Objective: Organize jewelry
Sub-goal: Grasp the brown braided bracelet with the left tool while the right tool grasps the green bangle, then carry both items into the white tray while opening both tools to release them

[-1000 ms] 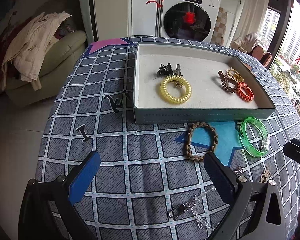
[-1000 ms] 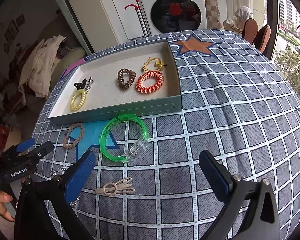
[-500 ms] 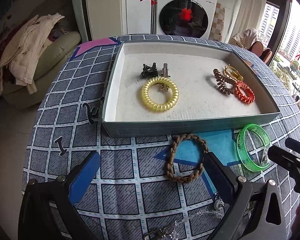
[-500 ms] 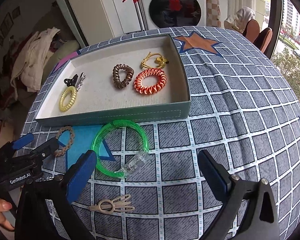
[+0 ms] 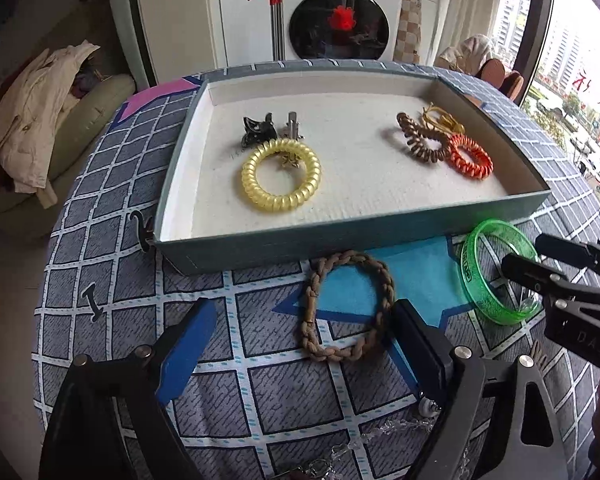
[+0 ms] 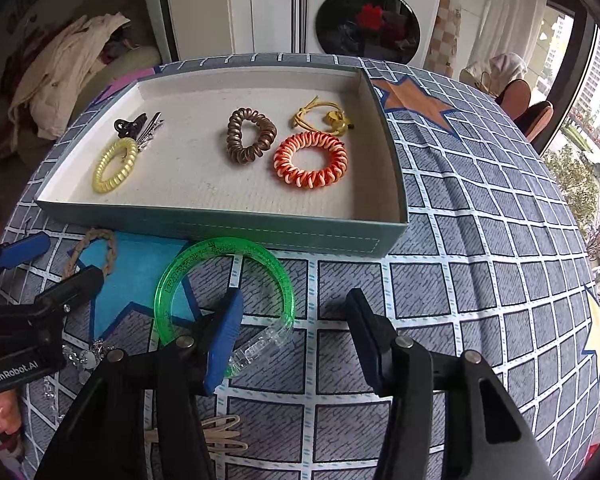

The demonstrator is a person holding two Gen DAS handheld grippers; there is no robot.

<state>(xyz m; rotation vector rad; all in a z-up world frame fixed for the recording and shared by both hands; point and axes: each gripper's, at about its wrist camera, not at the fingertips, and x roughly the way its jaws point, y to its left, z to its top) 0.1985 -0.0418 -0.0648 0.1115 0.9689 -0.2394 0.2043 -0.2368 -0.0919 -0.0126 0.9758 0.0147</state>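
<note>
On left claw (image 6: 40, 264), "GenRobot.AI" lettering

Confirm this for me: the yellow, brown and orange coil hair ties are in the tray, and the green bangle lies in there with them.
Not quite. The yellow coil tie, brown coil tie and orange coil tie are in the tray, but the green bangle lies outside it, on the checked cloth in front of the tray's near wall. The right wrist view shows it.
</note>
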